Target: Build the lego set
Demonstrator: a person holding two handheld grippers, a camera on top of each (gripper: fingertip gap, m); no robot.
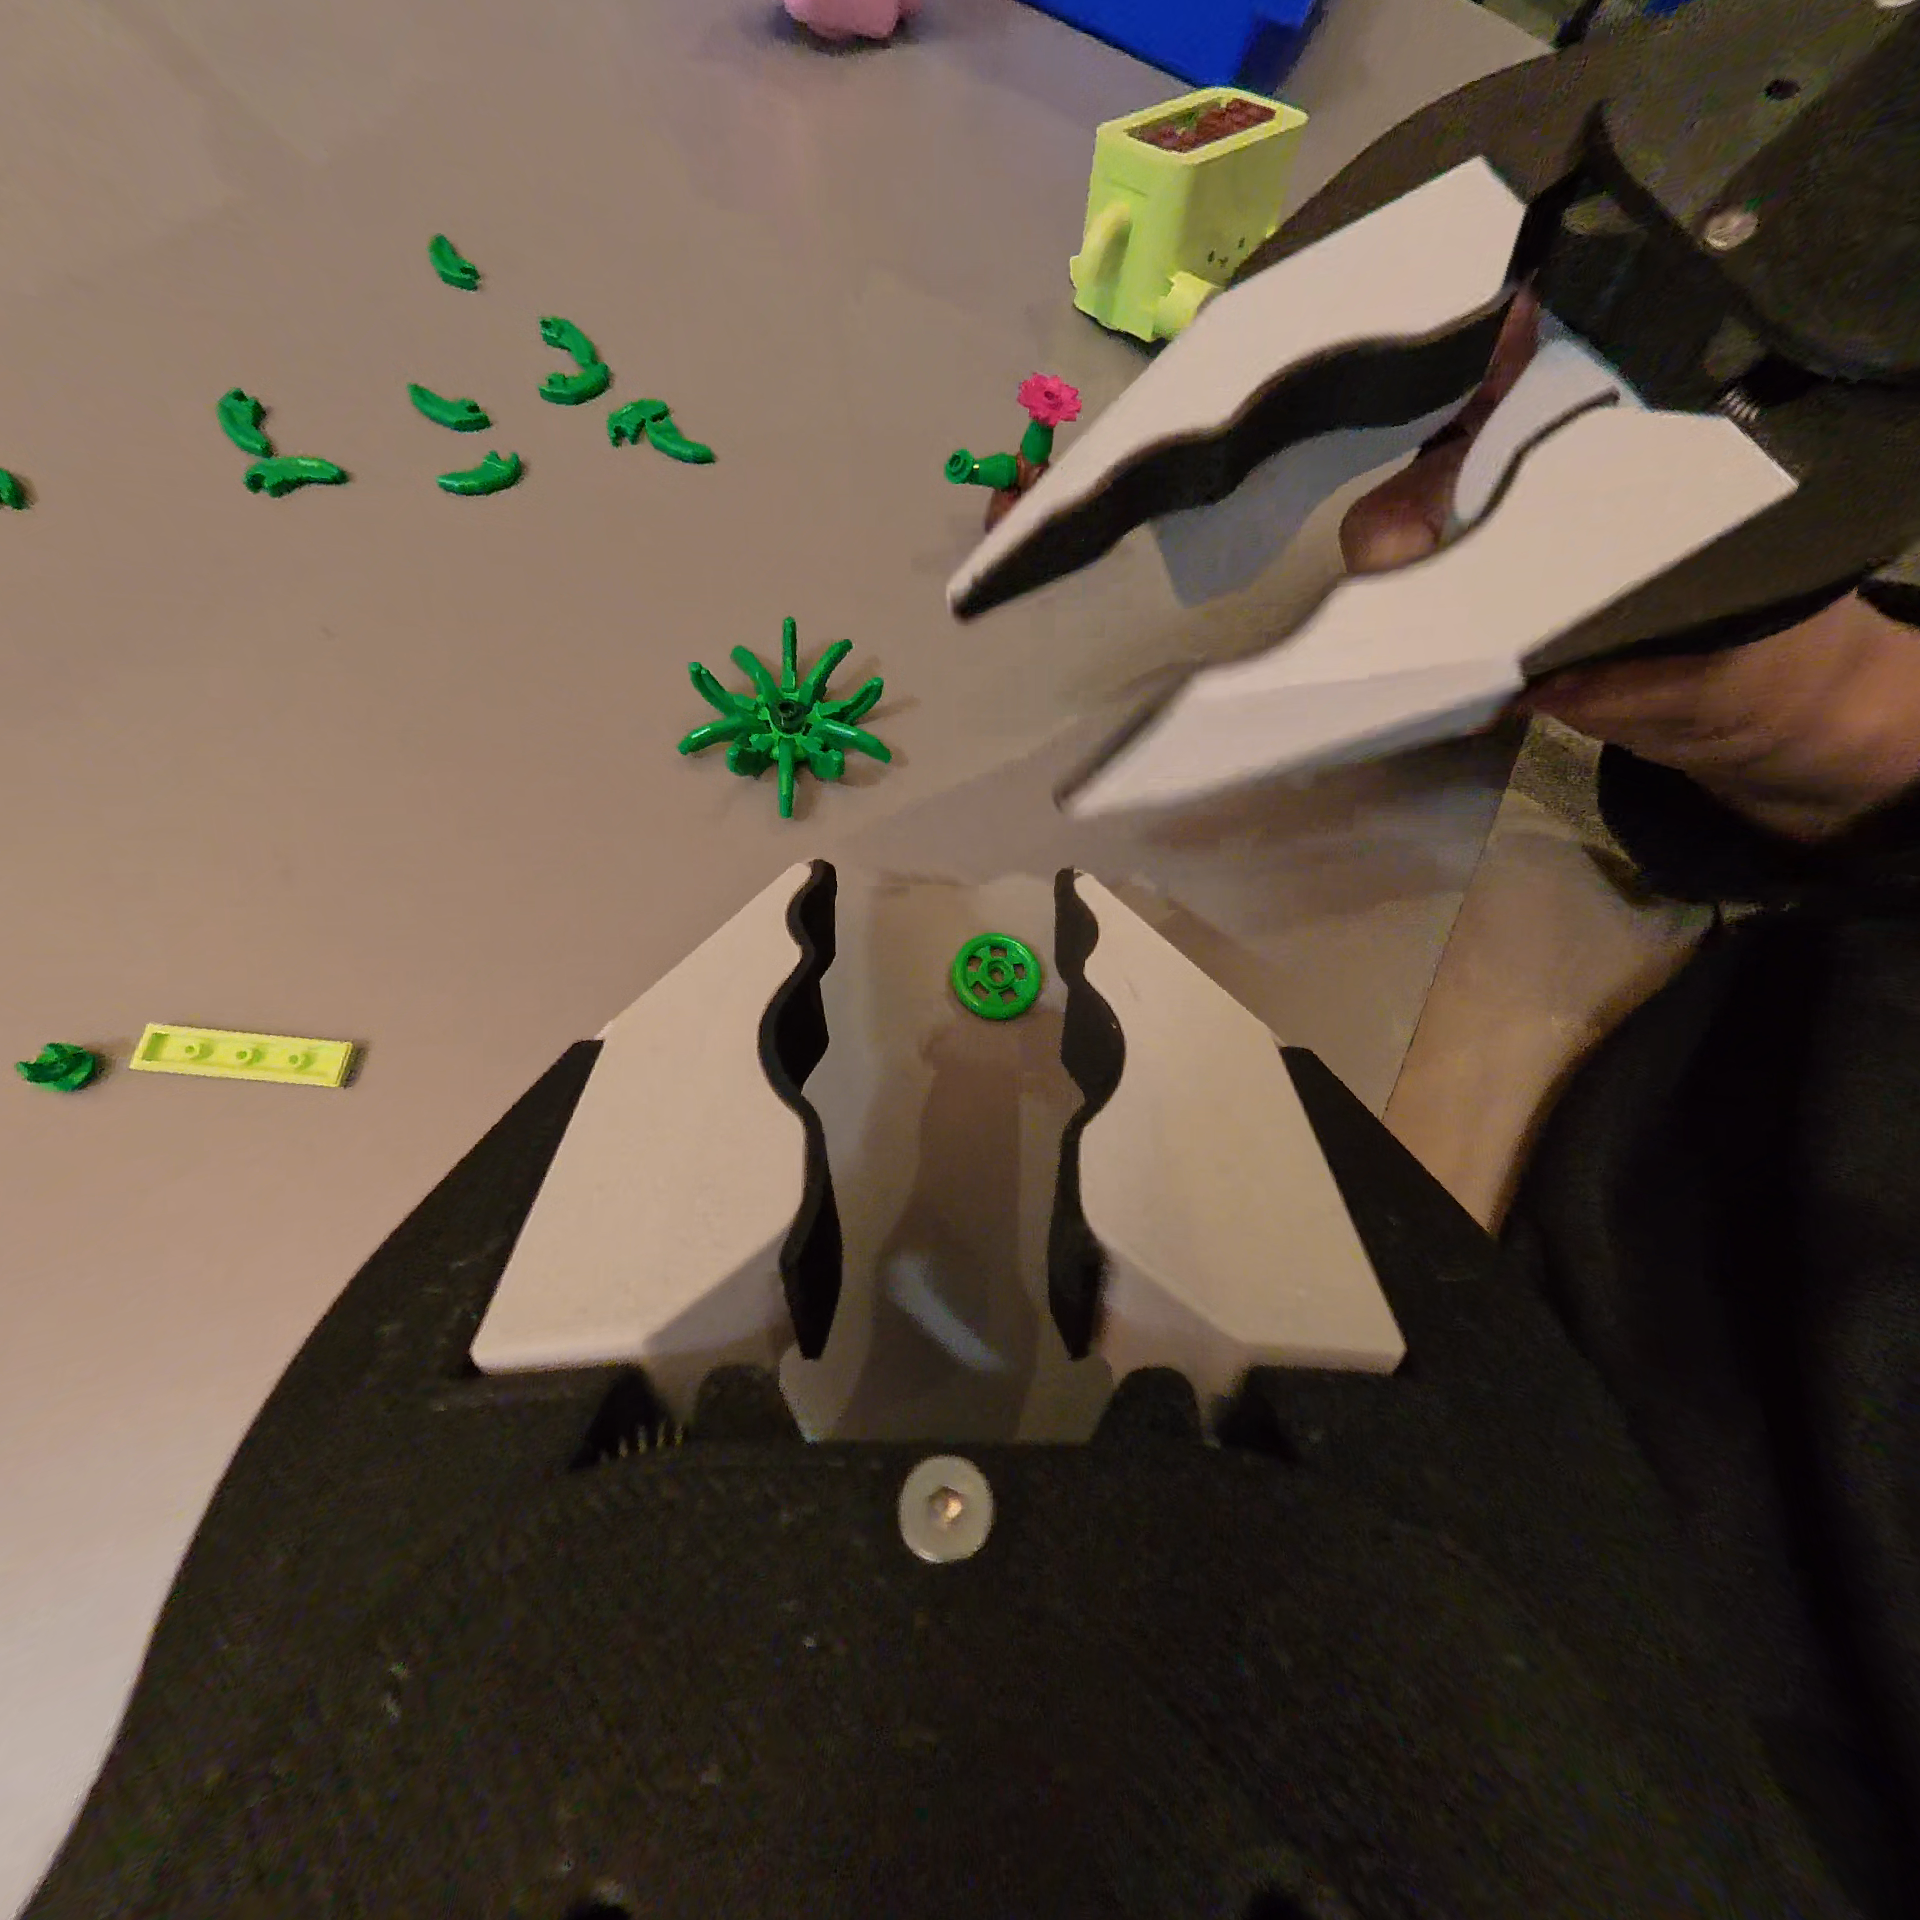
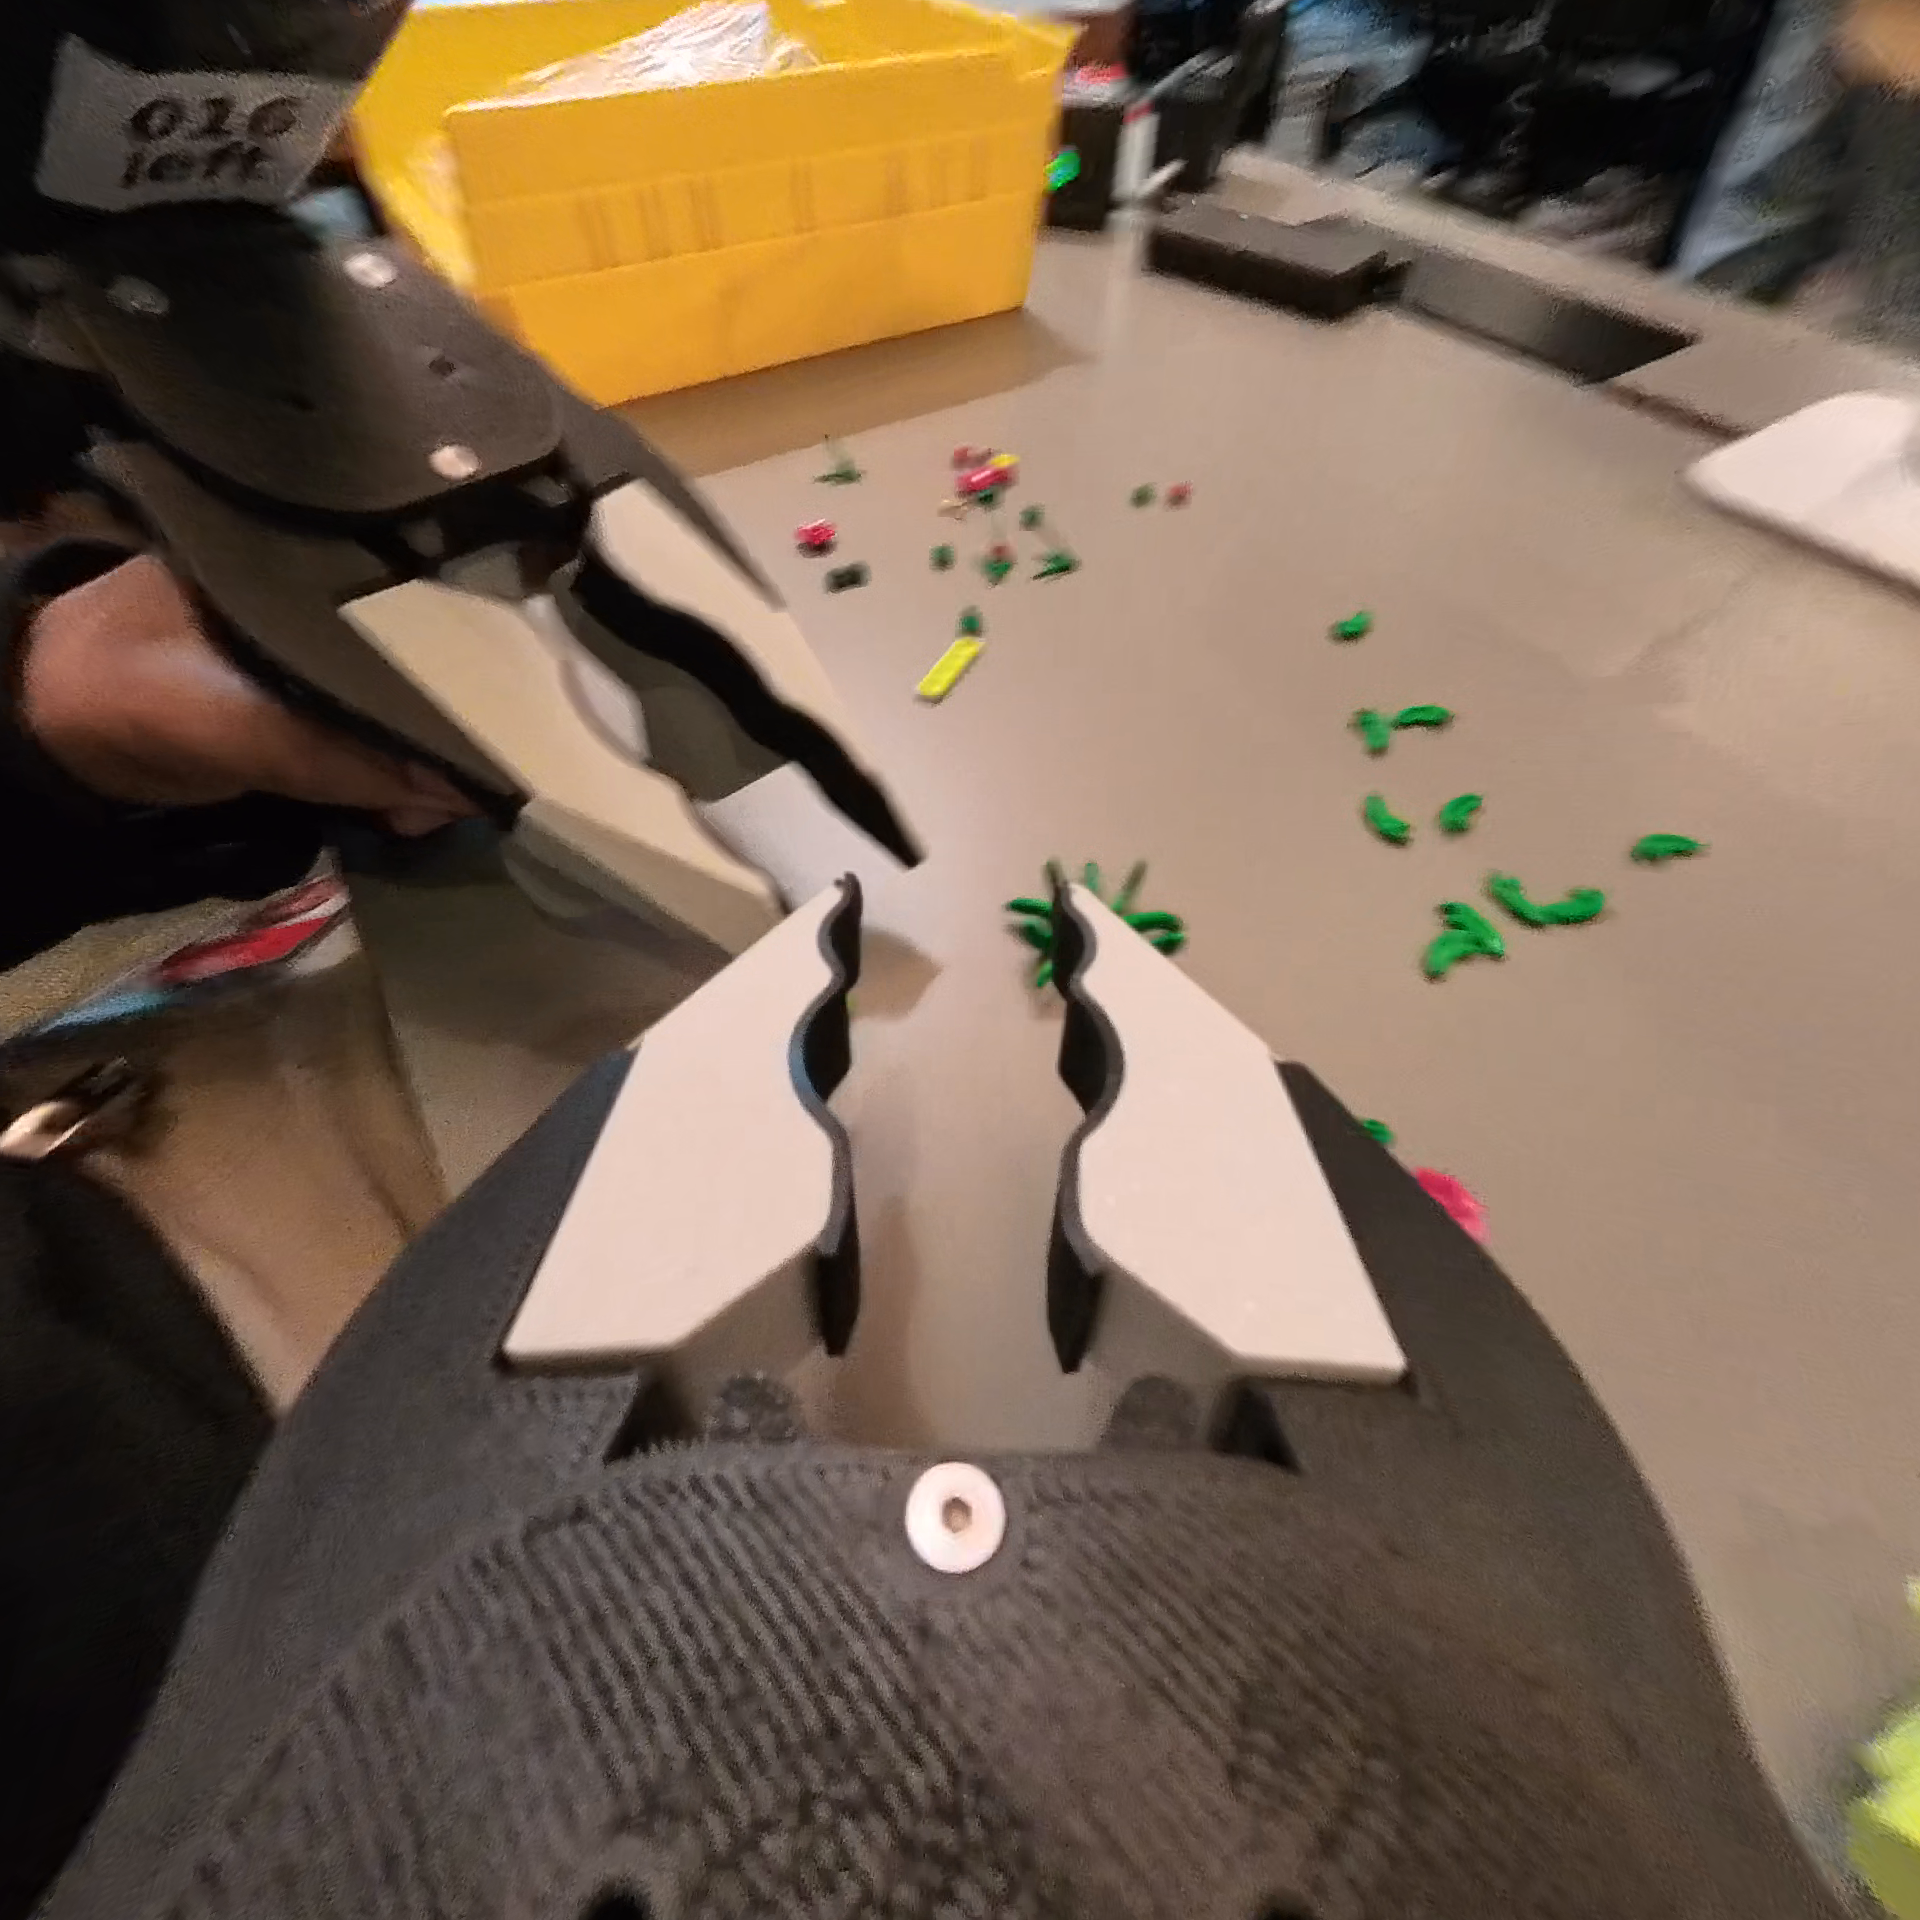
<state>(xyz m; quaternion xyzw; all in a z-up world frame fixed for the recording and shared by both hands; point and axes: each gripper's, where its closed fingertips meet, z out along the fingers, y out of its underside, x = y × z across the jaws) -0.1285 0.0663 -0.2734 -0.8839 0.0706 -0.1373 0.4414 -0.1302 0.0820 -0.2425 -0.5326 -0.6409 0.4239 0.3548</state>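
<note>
My left gripper is open and low over the table, with a small green round wheel piece lying between its fingers, untouched. A green spiky plant piece lies just ahead; in the right wrist view it is partly hidden behind my right finger. My right gripper is open and empty; in the left wrist view it hovers at the upper right, pointing at the plant. A lime pot and a stem with a pink flower stand behind it.
Several loose green leaves are scattered to the left. A lime flat plate and a small green piece lie at the left edge. A yellow bin, black block and more small pieces sit farther off. The tips of both grippers are at nearly the same place. The left tips stand about 10 cm off the lime flat plate. It turns up in the right wrist view as well.
</note>
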